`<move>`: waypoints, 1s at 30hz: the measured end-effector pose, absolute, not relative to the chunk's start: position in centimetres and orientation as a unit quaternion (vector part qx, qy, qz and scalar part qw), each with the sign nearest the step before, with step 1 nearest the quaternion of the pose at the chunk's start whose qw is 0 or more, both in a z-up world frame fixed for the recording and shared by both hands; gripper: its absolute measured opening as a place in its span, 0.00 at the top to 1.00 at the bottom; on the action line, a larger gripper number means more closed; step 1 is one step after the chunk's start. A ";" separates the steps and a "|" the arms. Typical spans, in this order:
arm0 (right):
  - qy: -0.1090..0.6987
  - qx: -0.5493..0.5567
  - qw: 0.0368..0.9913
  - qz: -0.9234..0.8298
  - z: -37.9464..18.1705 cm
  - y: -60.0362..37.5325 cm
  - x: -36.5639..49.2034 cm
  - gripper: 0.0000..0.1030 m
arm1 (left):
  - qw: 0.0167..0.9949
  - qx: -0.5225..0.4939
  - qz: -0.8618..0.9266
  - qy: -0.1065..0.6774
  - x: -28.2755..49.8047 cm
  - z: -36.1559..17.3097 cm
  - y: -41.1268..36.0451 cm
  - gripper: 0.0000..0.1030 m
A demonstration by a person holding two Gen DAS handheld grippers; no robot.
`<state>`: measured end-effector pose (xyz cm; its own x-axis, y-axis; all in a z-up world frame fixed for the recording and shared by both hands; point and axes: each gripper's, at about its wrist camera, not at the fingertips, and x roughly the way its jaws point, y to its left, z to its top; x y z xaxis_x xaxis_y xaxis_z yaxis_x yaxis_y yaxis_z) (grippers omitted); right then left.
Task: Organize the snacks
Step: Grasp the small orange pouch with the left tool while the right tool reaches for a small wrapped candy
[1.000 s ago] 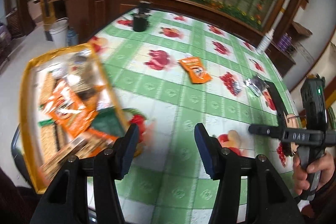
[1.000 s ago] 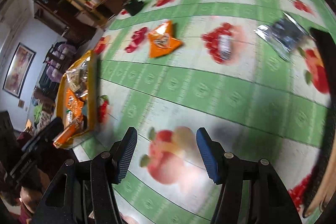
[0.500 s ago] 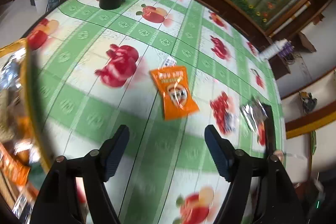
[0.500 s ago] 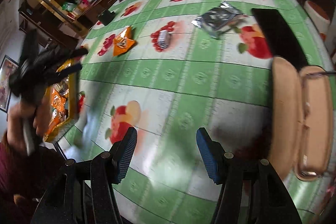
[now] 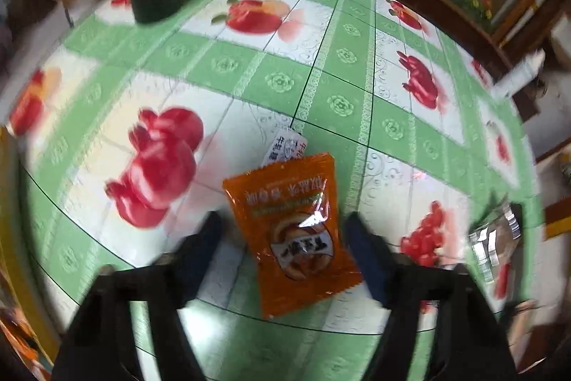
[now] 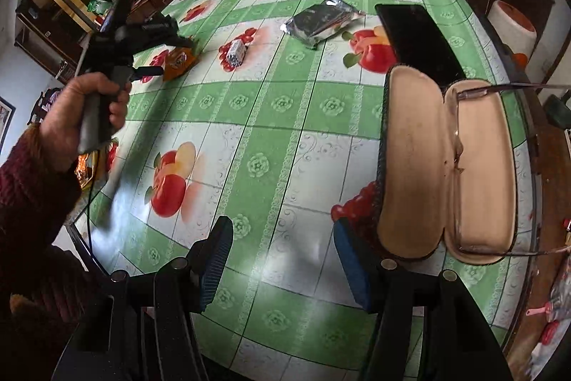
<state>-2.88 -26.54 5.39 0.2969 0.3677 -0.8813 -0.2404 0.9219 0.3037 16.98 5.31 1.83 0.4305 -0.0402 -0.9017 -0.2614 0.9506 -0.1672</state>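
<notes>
Left hand-held gripper (image 5: 282,238) spread wide, straddling flat orange foil snack packet (image 5: 296,231) low in centre frame, not yet pinched. Right hand-held gripper (image 6: 282,259) spread, idle over green-checked desk (image 6: 271,102). Still loose: crinkled silver foil pouch (image 6: 321,24), small striped wrapped snack (image 6: 235,54).

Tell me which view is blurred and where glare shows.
Left wrist view: motion-blurred, worst at the tool and edges; the orange snack packet stays readable. Right wrist view: mostly sharp, pale glare on the tablecloth, left hand smeared.
</notes>
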 end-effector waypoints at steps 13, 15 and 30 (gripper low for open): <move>0.546 0.061 0.804 0.227 6.1 -20.4 8.0 0.61 | 0.847 -0.107 0.020 0.520 4.0 1.8 3.2 0.56; 0.550 0.065 0.800 0.229 5.5 -18.9 10.1 0.61 | 0.848 -0.100 0.015 0.520 1.8 1.8 2.7 0.56; 0.565 0.037 0.799 0.202 2.1 -13.3 14.4 0.86 | 0.856 -0.078 0.010 0.511 -1.4 1.8 2.8 0.56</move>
<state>14.37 -13.27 2.08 0.2811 0.3644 -0.8878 -0.2812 0.9158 0.2869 -1.40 2.83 1.79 0.4779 -0.0628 -0.8762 -0.0956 0.9878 -0.1230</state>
